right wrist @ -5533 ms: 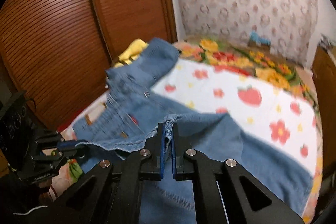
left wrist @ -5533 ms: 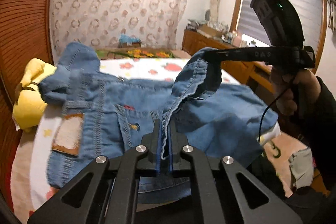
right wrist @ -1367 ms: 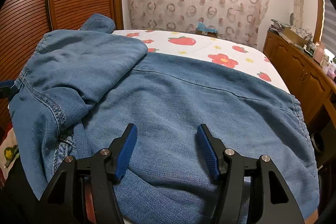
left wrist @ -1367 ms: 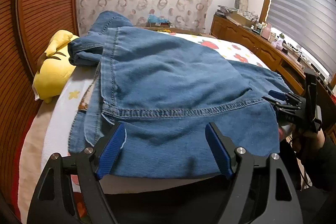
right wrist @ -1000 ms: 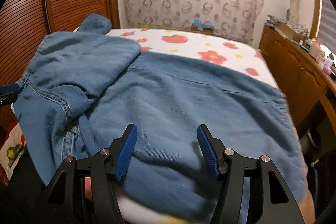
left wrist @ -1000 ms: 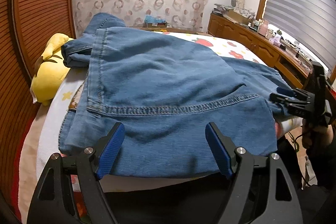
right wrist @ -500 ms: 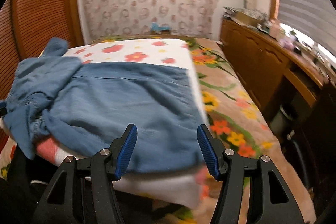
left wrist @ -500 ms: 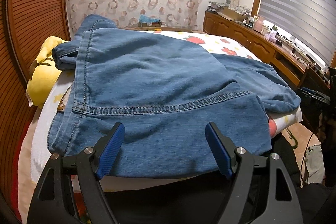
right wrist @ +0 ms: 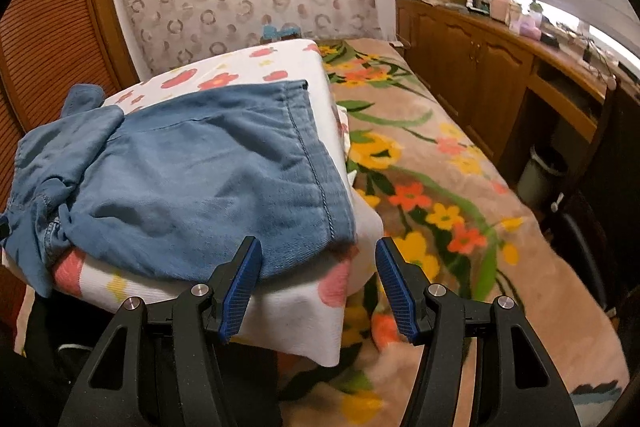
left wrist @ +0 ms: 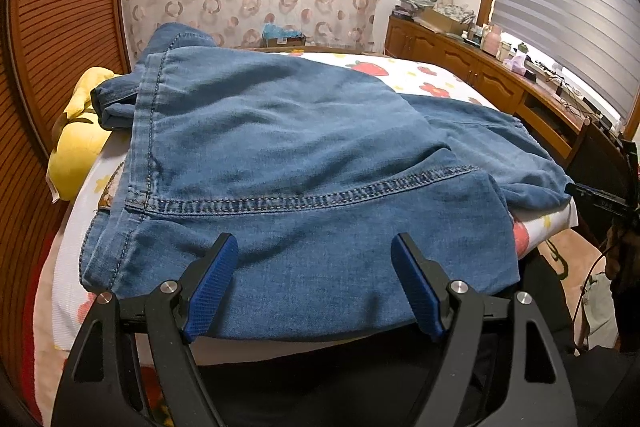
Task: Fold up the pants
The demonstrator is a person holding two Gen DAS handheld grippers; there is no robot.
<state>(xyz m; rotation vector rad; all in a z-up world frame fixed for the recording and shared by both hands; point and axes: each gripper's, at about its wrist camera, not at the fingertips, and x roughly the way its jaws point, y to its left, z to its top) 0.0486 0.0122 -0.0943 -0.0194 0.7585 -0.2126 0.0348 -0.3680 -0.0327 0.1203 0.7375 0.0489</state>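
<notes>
Blue denim pants point(left wrist: 280, 155) lie folded over on the white flower-print sheet point(left wrist: 432, 79), a stitched seam running across the top layer. My left gripper point(left wrist: 316, 287) hovers open just above the near edge of the denim, nothing between its blue pads. In the right wrist view the pants point(right wrist: 192, 179) end in a hemmed leg at the sheet's right corner. My right gripper point(right wrist: 318, 287) stands open in front of that corner, empty. The right gripper's black body point(left wrist: 600, 201) shows at the right edge of the left wrist view.
A yellow plush toy point(left wrist: 76, 139) lies left of the pants by the wooden slatted doors point(left wrist: 48, 39). A floral blanket point(right wrist: 440, 187) covers the bed to the right. Wooden cabinets point(right wrist: 472, 67) with clutter line the window wall. A small bin point(right wrist: 540, 171) stands beneath them.
My right gripper has swung to the right along the bed edge, from over the middle of the denim to the hemmed leg end at the sheet corner. The left gripper has stayed nearly still.
</notes>
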